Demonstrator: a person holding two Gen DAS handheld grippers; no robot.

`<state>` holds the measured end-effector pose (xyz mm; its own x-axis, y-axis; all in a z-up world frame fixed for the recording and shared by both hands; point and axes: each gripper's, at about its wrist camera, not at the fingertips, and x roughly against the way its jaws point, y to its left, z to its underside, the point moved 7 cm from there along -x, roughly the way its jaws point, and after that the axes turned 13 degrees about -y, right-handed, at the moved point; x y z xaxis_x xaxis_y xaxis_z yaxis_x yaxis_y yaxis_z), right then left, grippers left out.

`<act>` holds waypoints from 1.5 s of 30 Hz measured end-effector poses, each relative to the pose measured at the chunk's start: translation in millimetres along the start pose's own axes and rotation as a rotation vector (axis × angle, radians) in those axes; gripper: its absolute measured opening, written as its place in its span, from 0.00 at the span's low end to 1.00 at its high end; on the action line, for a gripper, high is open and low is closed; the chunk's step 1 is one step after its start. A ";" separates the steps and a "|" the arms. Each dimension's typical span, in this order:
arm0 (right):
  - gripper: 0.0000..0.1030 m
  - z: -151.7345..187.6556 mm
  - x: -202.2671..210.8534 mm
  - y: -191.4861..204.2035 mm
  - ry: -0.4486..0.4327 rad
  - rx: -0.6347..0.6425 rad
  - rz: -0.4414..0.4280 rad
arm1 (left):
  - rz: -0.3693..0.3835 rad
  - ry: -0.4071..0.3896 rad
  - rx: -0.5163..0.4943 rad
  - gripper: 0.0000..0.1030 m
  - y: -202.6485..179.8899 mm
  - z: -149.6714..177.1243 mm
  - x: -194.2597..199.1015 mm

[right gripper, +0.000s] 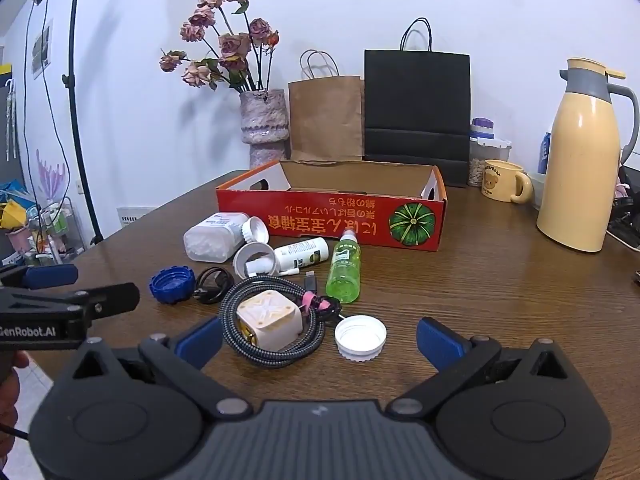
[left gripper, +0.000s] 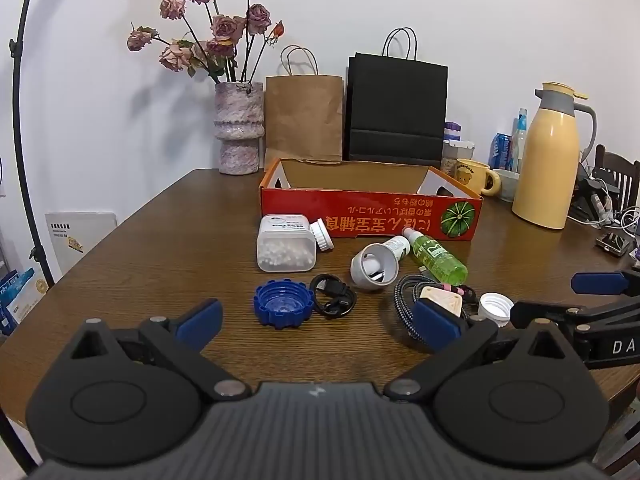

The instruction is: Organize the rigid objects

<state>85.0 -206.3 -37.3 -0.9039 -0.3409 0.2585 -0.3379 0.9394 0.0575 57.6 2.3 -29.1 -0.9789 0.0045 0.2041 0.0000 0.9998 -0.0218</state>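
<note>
Wooden table holds white cap between right gripper fingers, untouched

1. Two grippers were in view, the left gripper and the right gripper, each with its jaws spread wide and nothing between them.
2. One red cardboard box stood on the table.
3. Two loose caps lay there: one blue cap and one white cap.
4. One green spray bottle and one white bottle lay on their sides.
5. One clear jar of white beads lay with one white ribbed lid beside it.
6. One white cup lay tipped over.
7. Two cables: one braided cable around one cream charger, and one black cable.
8. Two paper bags stood behind: one brown bag, one black bag.
9. One vase, one yellow jug, one yellow mug.
</note>
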 end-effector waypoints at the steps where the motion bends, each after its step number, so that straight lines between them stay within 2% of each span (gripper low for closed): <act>1: 1.00 0.1 0.2 0.1 0.001 0.000 0.000 | 0.000 -0.001 0.000 1.00 -0.2 0.0 0.4; 45: 1.00 2.7 -3.4 2.7 0.016 0.009 0.010 | 0.008 0.009 0.034 1.00 3.8 0.8 -5.1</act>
<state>86.5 -202.7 -40.6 -0.9030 -0.3310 0.2740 -0.3313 0.9424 0.0467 62.4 6.0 -31.0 -0.9770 0.0125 0.2129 0.0003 0.9984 -0.0569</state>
